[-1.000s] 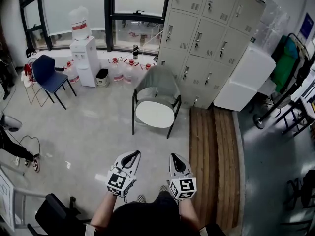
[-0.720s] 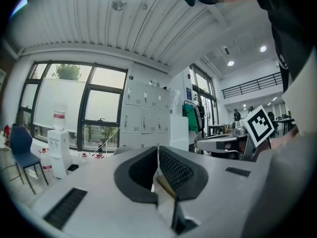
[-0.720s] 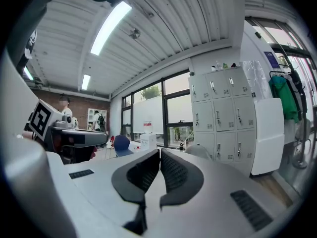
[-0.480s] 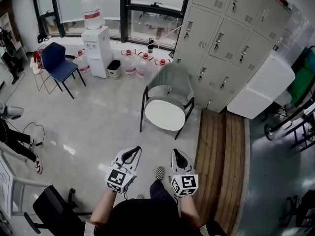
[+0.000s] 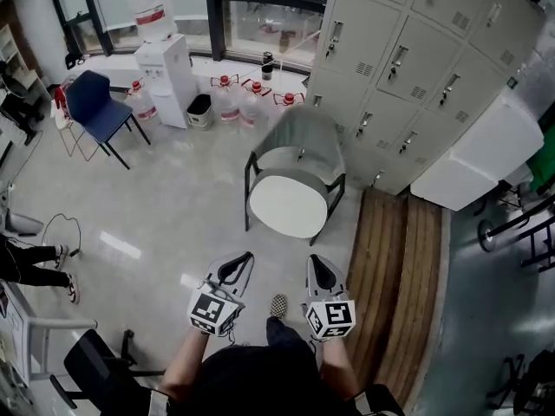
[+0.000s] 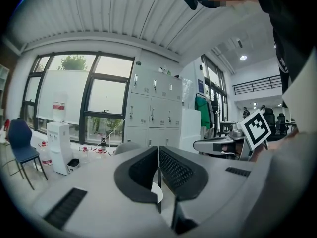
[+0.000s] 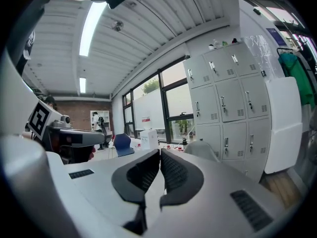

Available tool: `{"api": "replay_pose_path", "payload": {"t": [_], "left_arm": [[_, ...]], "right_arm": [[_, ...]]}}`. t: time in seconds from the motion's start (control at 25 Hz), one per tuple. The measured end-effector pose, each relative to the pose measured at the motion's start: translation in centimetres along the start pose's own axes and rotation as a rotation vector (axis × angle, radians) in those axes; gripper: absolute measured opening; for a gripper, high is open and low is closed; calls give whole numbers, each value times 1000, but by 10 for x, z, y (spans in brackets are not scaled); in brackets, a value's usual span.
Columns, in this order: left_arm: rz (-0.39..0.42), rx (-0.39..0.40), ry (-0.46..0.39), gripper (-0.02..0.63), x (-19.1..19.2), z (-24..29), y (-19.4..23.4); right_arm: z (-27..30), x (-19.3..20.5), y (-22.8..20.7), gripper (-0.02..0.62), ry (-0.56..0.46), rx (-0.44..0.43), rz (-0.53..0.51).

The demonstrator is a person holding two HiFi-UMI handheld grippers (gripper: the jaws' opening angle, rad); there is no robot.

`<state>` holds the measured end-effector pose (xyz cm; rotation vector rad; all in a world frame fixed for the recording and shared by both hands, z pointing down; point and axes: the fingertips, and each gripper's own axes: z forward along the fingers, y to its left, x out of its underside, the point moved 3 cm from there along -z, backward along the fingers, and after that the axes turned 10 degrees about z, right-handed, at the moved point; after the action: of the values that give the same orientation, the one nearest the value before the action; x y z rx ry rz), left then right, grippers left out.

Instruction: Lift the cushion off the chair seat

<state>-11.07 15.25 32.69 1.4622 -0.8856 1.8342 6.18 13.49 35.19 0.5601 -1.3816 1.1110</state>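
A round white cushion (image 5: 288, 206) lies on the seat of a grey-backed armchair (image 5: 299, 141) with black legs, in the middle of the head view. My left gripper (image 5: 246, 256) and right gripper (image 5: 313, 260) are side by side over the floor, a short way in front of the chair and apart from it. Both point at it, shut and empty. In the left gripper view the shut jaws of the left gripper (image 6: 158, 150) hide most of the chair; a sliver of white cushion (image 6: 155, 192) shows below them. In the right gripper view the chair back (image 7: 200, 150) rises beyond the right gripper (image 7: 160, 155).
Grey lockers (image 5: 408, 68) and a white cabinet (image 5: 486, 154) stand behind and right of the chair. A wooden step (image 5: 395, 276) runs along the right. A water dispenser (image 5: 160, 68), water bottles (image 5: 251, 98) and a blue chair (image 5: 91, 107) line the windows. A black chair (image 5: 95, 367) stands at lower left.
Both grippers have come forward toward the armchair, which now looks larger and closer in the head view. The jaws stayed shut on both.
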Motion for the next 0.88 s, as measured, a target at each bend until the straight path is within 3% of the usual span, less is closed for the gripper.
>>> {"api": "replay_pose_path", "payload": {"t": [0.36, 0.88], "left_arm": [[-17, 32, 64, 25, 7, 112, 12], [-55, 59, 134, 25, 55, 199, 28]], "right_arm": [[60, -14, -92, 31, 37, 19, 51], [113, 21, -167, 31, 124, 62, 84]]}}
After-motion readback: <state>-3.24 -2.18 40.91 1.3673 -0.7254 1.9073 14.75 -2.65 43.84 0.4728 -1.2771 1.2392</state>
